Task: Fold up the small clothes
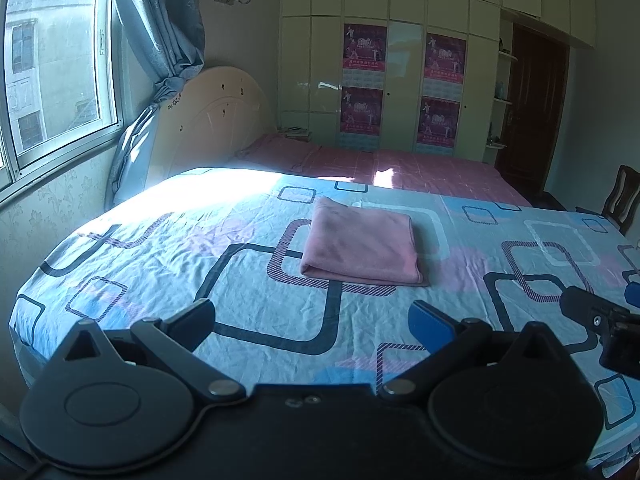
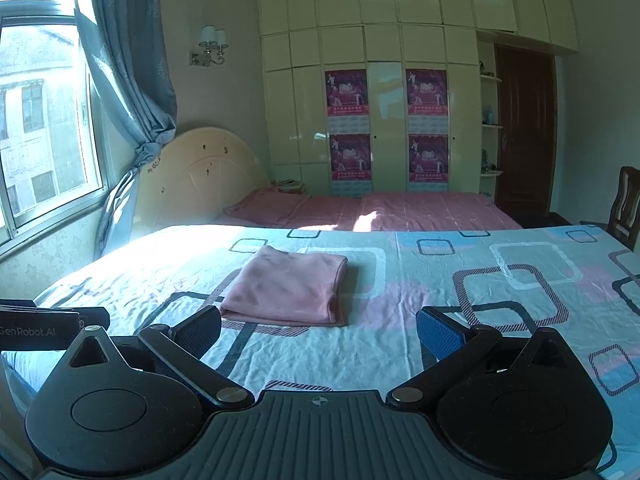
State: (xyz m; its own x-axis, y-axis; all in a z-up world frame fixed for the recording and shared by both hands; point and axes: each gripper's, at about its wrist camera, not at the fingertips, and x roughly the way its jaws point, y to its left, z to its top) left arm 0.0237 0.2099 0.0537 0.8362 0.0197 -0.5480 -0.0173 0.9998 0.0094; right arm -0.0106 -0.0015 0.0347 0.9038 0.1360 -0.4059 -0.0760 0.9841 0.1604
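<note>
Bedroom, daylit. Sliding window [image 2: 44,120] on the left wall, blue-grey curtain [image 2: 128,80] tied back beside it, patterned wallpaper [image 1: 52,216] below the sill. Strong sun falling across the near bedsheet [image 2: 440,280], printed with rounded squares in blue, pink and black. Beyond it, a second bed in pink striped sheet [image 2: 400,210] with a cream arched headboard [image 2: 200,172]. Cream wardrobe [image 2: 384,40] along the far wall, four magenta posters [image 2: 347,88] on its doors. Twin-shade wall lamp [image 2: 210,46] left of the wardrobe; dark wooden door [image 2: 524,128] and wooden chair [image 2: 624,200] at right.
</note>
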